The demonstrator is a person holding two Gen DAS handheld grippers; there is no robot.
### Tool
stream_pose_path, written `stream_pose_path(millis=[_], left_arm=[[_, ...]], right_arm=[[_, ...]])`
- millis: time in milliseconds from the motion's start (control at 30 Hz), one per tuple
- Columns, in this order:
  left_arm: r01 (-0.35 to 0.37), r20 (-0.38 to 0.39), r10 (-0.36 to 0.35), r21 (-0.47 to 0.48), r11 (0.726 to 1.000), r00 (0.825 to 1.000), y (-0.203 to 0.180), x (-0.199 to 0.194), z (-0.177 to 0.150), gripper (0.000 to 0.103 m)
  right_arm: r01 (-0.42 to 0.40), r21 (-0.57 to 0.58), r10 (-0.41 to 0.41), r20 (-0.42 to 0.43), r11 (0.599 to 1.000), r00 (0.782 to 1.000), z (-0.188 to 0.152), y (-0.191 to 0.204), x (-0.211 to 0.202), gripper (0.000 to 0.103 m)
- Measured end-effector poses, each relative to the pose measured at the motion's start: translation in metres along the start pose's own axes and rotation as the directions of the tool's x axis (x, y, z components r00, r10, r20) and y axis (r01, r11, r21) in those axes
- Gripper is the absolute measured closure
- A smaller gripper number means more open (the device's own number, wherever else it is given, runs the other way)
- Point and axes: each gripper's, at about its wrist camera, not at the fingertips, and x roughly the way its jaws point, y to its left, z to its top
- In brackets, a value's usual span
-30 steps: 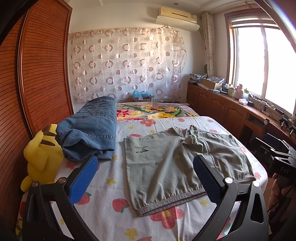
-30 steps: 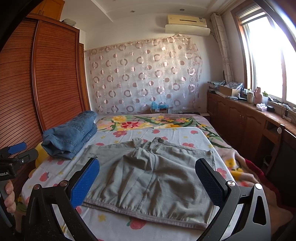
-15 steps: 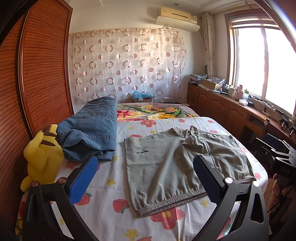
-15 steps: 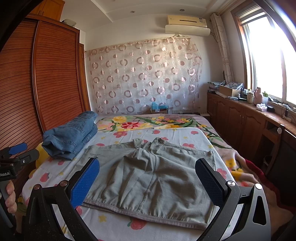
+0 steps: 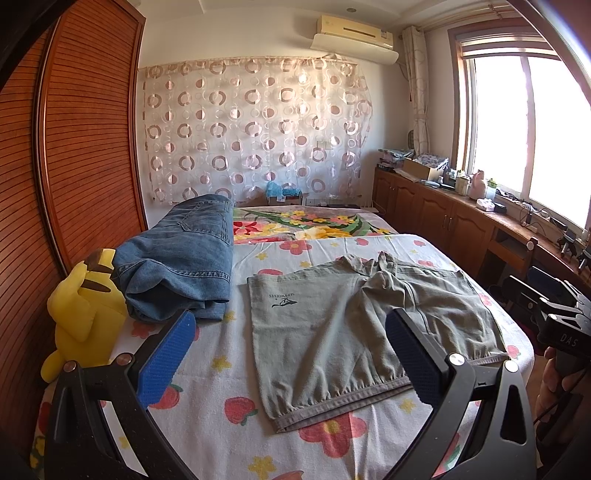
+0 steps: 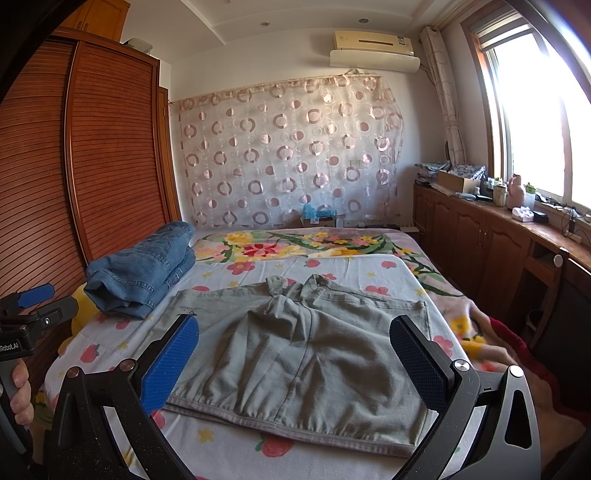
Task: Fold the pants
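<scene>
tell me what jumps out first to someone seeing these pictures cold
A pair of grey-green pants lies spread flat mid-bed on a flowered sheet. Left of it sit folded blue jeans and a yellow plush toy at the bed's edge. Both grippers, left and right, hover open near the waistband.

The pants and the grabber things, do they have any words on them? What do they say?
"DAS" on the right gripper's handle.
"RoboLAI", its start cut off, on the left gripper's handle.
Grey pants: a small print with a bird-like mark, too small to read.
Air conditioner label: too small.
</scene>
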Motion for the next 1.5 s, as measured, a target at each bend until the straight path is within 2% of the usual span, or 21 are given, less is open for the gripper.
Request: stream_pose_path(millis=[633, 867, 1200, 1500], left_arm=[[0.002, -0.003, -0.002, 0.001, 1.0, 1.0, -0.001, 0.001, -0.001, 0.0], [-0.003, -0.062, 0.004, 0.01, 1.0, 0.998, -0.005, 0.019, -0.009, 0.0], [-0.001, -0.115, 0.002, 0.006, 1.0, 0.993, 0.002, 0.034, -0.025, 0.0], [0.002, -0.161, -0.002, -0.002, 1.0, 0.987, 0.011, 0.049, -0.037, 0.0]], right_arm=[[-0.001, 0.0, 0.001, 0.001, 1.0, 1.0, 0.0, 0.002, -0.001, 0.0], [-0.038, 0.004, 0.038, -0.034, 0.999, 0.999, -0.004, -0.006, 0.006, 0.0], [-0.003, 0.002, 0.003, -0.076, 1.0, 0.997, -0.006, -0.018, 0.014, 0.0], [-0.013, -0.024, 0.011, -0.09, 1.0, 0.996, -0.009, -0.022, 0.01, 0.0]])
